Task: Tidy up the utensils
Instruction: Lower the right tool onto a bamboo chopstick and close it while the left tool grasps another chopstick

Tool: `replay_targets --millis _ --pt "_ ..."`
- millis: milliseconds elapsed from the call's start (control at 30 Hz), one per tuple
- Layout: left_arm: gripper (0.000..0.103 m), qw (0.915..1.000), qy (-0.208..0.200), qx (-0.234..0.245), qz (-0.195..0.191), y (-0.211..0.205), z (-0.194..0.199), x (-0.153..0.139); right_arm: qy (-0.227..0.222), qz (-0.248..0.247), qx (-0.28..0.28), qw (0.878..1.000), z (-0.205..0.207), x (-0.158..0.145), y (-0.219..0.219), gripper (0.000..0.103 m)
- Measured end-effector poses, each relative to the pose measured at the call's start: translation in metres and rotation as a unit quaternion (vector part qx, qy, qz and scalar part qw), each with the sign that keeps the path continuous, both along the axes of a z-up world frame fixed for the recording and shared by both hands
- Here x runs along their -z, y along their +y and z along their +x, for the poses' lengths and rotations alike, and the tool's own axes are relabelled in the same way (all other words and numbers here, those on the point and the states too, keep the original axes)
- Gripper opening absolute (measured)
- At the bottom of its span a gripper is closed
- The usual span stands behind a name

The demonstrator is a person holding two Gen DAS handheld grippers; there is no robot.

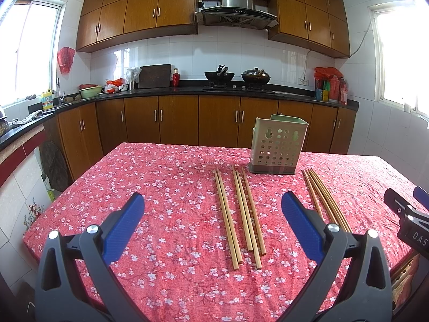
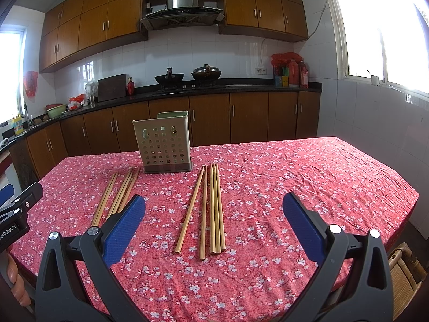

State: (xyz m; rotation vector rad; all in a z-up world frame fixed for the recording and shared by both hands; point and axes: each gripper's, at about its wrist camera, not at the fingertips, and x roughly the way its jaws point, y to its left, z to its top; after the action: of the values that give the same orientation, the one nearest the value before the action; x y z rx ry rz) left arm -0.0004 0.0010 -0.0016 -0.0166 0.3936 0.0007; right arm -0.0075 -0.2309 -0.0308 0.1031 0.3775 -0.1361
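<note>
Right wrist: pale bamboo chopsticks (image 2: 211,209), loose.

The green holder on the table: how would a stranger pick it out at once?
Find the table with the red floral cloth. At its far side the holder stands upright between two groups of chopsticks. It alone stands tall, a pale green box full of round holes.

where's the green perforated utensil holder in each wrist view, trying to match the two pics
Left wrist view: the utensil holder stands right of centre, at the table's far edge, beyond the chopsticks.
Right wrist view: the utensil holder stands left of centre, between the two chopstick groups.
Shared landmark: the range hood on the back wall.
</note>
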Motion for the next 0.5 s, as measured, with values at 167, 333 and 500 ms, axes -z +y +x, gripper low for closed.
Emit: replay_targets --millis 167,333,500 --pt "0.099 0.9989 0.043 -0.005 -0.018 0.005 0.02 0.01 0.038 0.028 -0.019 0.999 0.019 0.011 -0.003 0.101" --pt "0.099 0.9926 0.115 -0.025 -0.031 0.022 0.047 0.034 0.121 0.066 -0.001 0.99 0.046 0.04 -0.024 0.101" --pt "0.099 0.9867 0.155 -0.034 -0.036 0.036 0.073 0.05 0.191 0.126 0.012 0.973 0.08 0.061 -0.057 0.074"
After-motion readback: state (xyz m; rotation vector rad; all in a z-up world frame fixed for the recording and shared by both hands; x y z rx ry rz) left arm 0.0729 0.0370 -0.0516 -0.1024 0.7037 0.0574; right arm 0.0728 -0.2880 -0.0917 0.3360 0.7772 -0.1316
